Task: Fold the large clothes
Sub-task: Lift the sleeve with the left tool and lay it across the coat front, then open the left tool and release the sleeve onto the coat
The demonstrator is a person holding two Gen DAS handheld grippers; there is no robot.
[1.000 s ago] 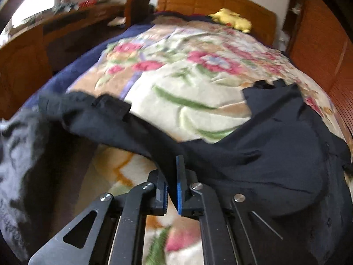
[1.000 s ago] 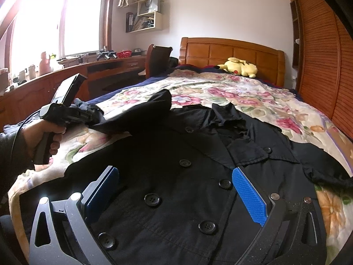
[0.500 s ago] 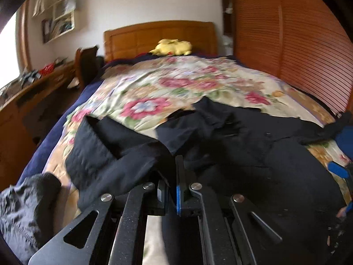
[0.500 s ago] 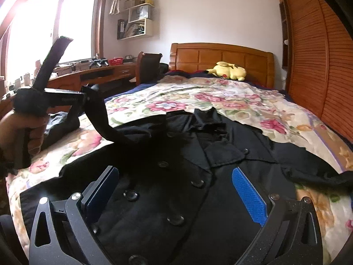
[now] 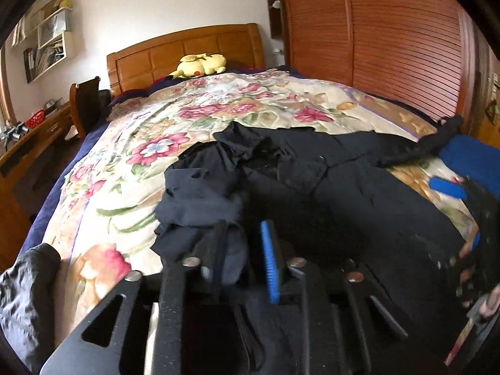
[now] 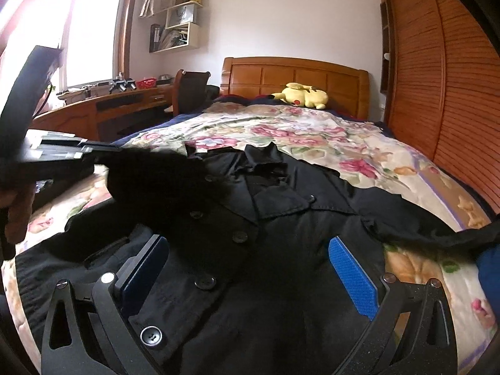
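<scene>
Clearly the left hand-held gripper has its jaws a little apart around the black sleeve, bunched over the coat's left front; whether it grips I cannot tell. To fold well, I'd lay that sleeve flat across the chest and smooth its creases before letting go. The coat lies face up on the flowered quilt of the bed, matte woven cloth, broad lapels, round dark buttons. On the right, the other hand-held gripper hangs wide and empty above the coat front.
</scene>
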